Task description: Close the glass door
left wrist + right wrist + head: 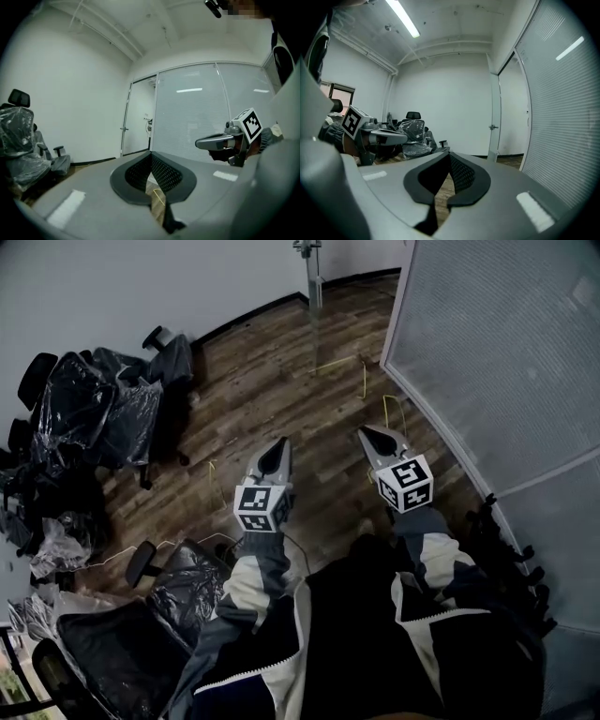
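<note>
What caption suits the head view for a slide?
Left gripper and right gripper, both shut and empty, held over wooden floor, facing the glass door.

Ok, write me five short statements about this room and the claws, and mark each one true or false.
1. The left claw holds nothing. True.
2. The right claw is clamped on the glass door. False: it is shut on nothing and is apart from the door.
3. The office chairs are wrapped in plastic. True.
4. The floor is carpeted. False: it is wood planking.
5. Both claws stand wide open. False: both are shut.
</note>
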`<state>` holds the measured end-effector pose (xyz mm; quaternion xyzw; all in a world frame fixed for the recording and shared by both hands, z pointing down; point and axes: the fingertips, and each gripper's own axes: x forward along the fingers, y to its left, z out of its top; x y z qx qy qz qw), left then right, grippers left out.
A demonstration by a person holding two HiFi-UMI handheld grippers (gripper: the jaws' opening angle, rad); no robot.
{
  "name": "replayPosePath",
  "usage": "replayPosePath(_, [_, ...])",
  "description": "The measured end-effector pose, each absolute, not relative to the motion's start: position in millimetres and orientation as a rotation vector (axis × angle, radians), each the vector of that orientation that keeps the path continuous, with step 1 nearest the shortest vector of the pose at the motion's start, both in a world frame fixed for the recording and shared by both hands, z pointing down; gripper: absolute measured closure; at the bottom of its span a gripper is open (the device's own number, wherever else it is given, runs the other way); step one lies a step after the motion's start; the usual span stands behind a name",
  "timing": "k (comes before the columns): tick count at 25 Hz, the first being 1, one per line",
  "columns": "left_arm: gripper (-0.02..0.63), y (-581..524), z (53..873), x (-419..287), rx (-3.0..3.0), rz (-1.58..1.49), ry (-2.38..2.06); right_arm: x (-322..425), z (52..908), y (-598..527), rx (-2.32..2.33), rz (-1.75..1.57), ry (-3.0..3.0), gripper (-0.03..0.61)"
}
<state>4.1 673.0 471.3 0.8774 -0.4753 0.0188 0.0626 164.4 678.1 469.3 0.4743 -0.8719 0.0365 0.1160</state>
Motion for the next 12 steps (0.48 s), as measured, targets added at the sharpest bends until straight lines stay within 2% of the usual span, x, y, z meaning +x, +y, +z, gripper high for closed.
replayPosePath(12, [0.609, 545.8, 466.1, 15.9, 2.55, 0.087, -1.644, 165.4, 467.9, 541.7, 1.287, 0.111, -2.68, 0.574])
